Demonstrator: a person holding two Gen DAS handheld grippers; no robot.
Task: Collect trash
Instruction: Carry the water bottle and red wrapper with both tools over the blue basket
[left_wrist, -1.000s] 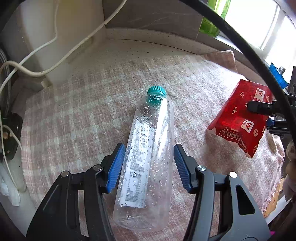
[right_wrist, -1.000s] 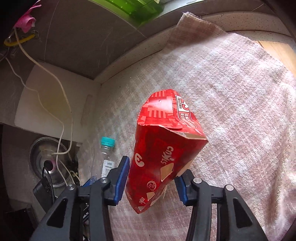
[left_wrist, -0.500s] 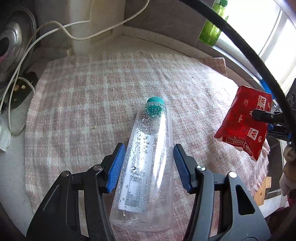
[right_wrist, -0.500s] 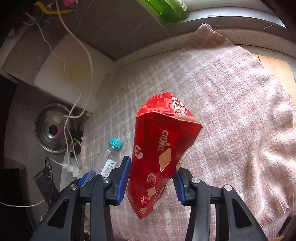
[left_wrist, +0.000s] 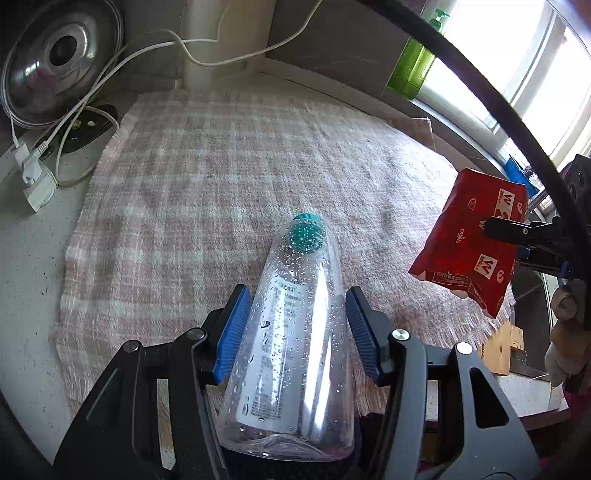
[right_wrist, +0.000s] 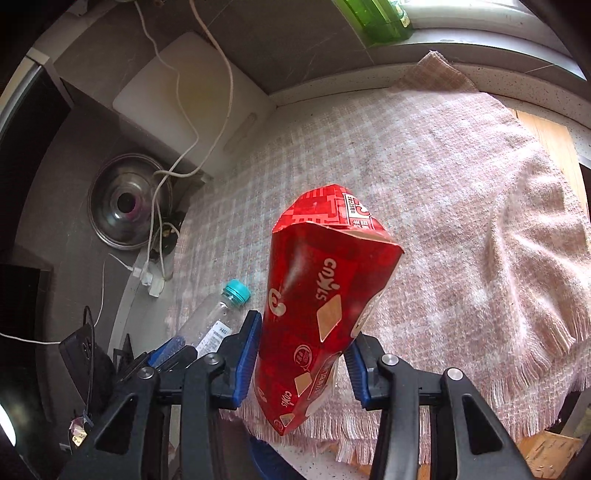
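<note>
2 pieces of trash hang clear above the pink plaid towel (left_wrist: 229, 155). Over its near left edge, the left gripper (left_wrist: 295, 328) clamps a clear plastic bottle (left_wrist: 295, 332) around its body, teal cap pointing away. Over the near right edge, the right gripper (right_wrist: 304, 363) pinches a red snack box (right_wrist: 325, 306), apparently lifted for carrying to a bin.

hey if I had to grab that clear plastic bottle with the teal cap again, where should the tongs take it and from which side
Grip the plastic bottle across its straight labelled body, approaching from the base end along its length, as the left tongs do now. The body is widest and even there; toward the teal cap it tapers, so pads would likely slip. The right tongs hold the red snack box.
</note>
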